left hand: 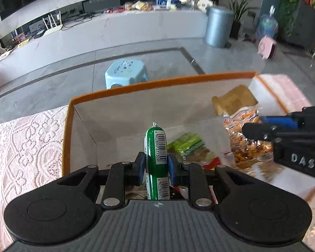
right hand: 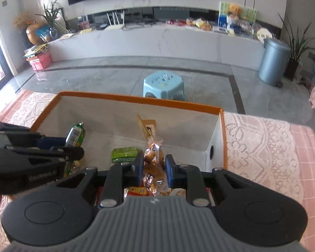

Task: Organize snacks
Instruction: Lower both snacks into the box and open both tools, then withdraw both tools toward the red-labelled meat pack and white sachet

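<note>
My left gripper point(left hand: 156, 161) is shut on a green sausage stick point(left hand: 156, 145) with a barcode label, held upright over the orange-rimmed box point(left hand: 157, 84). My right gripper point(right hand: 154, 164) is shut on a clear bag of brown snacks point(right hand: 154, 157) with a brown paper label, over the same box point(right hand: 136, 99). Each gripper shows in the other's view: the right gripper point(left hand: 254, 124) with its bag point(left hand: 245, 145) at the right, the left gripper point(right hand: 73, 147) with the sausage point(right hand: 74, 134) at the left. A green packet point(right hand: 126, 154) lies on the box floor.
The box stands on a pink lace tablecloth point(right hand: 262, 147). More packets, one red and yellow point(right hand: 136, 191), lie at the box's near end. Beyond the table are a light blue stool point(right hand: 163, 86) and a grey bin point(right hand: 273, 61) on the floor.
</note>
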Tool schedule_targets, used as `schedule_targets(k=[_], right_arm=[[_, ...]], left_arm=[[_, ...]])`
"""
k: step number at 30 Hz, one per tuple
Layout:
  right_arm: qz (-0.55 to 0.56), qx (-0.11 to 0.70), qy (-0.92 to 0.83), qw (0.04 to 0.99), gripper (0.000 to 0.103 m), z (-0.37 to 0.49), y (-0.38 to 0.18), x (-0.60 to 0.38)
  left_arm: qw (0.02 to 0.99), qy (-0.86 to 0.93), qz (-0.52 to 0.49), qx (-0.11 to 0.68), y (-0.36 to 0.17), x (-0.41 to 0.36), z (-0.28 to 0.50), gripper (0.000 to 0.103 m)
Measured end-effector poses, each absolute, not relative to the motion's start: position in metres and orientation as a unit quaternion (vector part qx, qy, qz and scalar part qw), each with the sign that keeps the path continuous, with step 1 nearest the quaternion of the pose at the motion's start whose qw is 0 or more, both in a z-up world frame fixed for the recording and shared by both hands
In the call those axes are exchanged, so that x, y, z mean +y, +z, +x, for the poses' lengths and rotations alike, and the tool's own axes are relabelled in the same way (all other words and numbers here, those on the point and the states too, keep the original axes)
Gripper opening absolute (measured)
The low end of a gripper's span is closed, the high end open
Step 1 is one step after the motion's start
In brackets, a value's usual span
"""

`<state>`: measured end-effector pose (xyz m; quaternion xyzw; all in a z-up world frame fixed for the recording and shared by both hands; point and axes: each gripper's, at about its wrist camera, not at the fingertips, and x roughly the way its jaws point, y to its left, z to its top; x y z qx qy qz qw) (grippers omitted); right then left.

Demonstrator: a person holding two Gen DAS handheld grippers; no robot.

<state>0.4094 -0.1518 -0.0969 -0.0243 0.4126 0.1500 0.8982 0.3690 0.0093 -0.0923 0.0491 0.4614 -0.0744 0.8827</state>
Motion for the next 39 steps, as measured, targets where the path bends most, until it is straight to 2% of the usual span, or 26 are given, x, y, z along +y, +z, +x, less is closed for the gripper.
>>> schedule_targets(k=[9, 12, 18, 20, 23, 25, 29, 39], right_arm=[[0.02, 0.471, 0.135, 0.871, 0.018, 0.441, -0.127, -0.151], [0.026, 0.487, 0.134, 0.863, 0.016, 0.446, -0.131, -0.151], [0.004, 0.483, 0.119, 0.868, 0.019, 0.447, -0.129, -0.152], [0.005, 0.48, 0.115, 0.87, 0.021, 0.446, -0.127, -0.155], [-0.005, 0.472, 0.109, 0.875, 0.023, 0.441, -0.122, -0.156], [-0.013, 0.465, 0.103, 0.879, 0.031, 0.437, -0.118, -0.158], [-0.027, 0.454, 0.097, 0.885, 0.031, 0.426, -0.11, -0.158], [-0.006, 0.443, 0.128, 0.887, 0.042, 0.379, -0.077, -0.177]], left_arm=[[0.862, -0.065, 0.072, 0.498, -0.109, 0.002, 0.386, 0.025], [0.854, -0.067, 0.087, 0.508, -0.109, -0.001, 0.386, 0.029], [0.855, -0.069, 0.078, 0.508, -0.105, 0.001, 0.381, 0.037], [0.861, -0.072, 0.071, 0.499, -0.101, 0.002, 0.377, 0.043], [0.866, -0.074, 0.072, 0.49, -0.095, 0.002, 0.368, 0.047], [0.869, -0.075, 0.073, 0.484, -0.091, 0.002, 0.363, 0.05], [0.873, -0.08, 0.079, 0.475, -0.08, -0.003, 0.352, 0.054], [0.885, -0.098, 0.085, 0.446, -0.044, -0.017, 0.306, 0.061]])
